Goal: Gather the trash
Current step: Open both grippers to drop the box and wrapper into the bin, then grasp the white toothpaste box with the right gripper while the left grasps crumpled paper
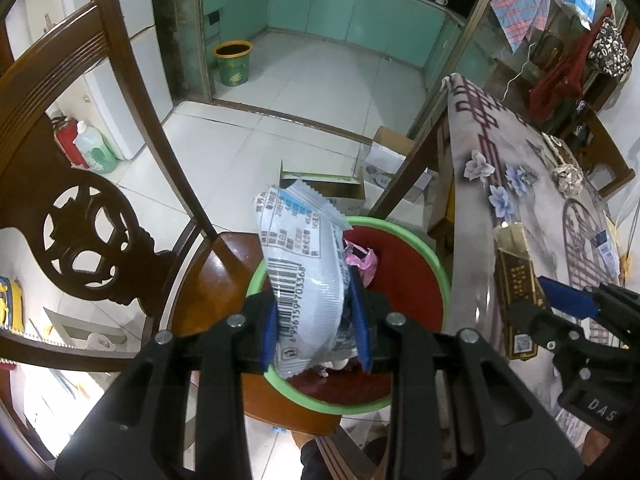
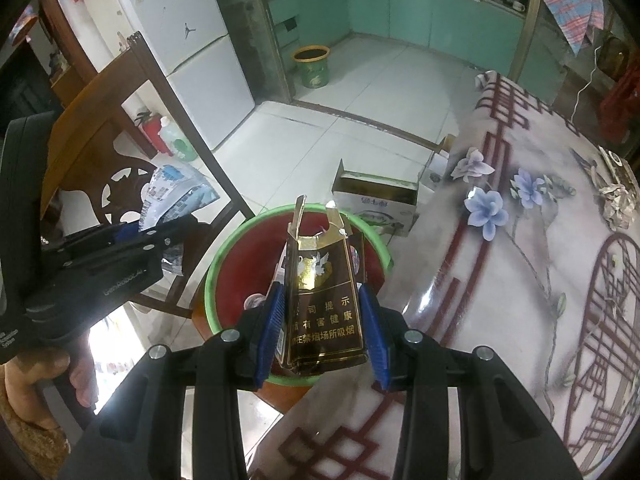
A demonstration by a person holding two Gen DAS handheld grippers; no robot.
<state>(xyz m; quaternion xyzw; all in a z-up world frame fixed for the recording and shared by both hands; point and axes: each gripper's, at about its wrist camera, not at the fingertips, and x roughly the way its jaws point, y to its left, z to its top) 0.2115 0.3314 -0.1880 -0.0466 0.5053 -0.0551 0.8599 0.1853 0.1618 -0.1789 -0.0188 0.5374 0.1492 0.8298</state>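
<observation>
left hand-held gripper (image 1: 316,320): closed on the snack wrapper (image 1: 302,276), blue pads pinching its lower half from both sides; centre of the left wrist view.
snack wrapper: empty foil-plastic pouch over the red basin (image 1: 404,280); judged very light, limp, slick; crumples under the pads, so a pinch across the flat is best.
wrapper axis: long axis runs up the frame, top leaning slightly left, barcode end nearest the pads.
right hand-held gripper (image 2: 324,328): narrowly closed on the cigarette pack (image 2: 324,304), pads on its two narrow sides; lower centre of the right wrist view.
cigarette pack: torn brown-gold card, over the basin rim beside the desk (image 2: 520,280); light, semi-stiff, crushable; hold low on the body.
pack axis: upright in frame, torn open end pointing away.
</observation>
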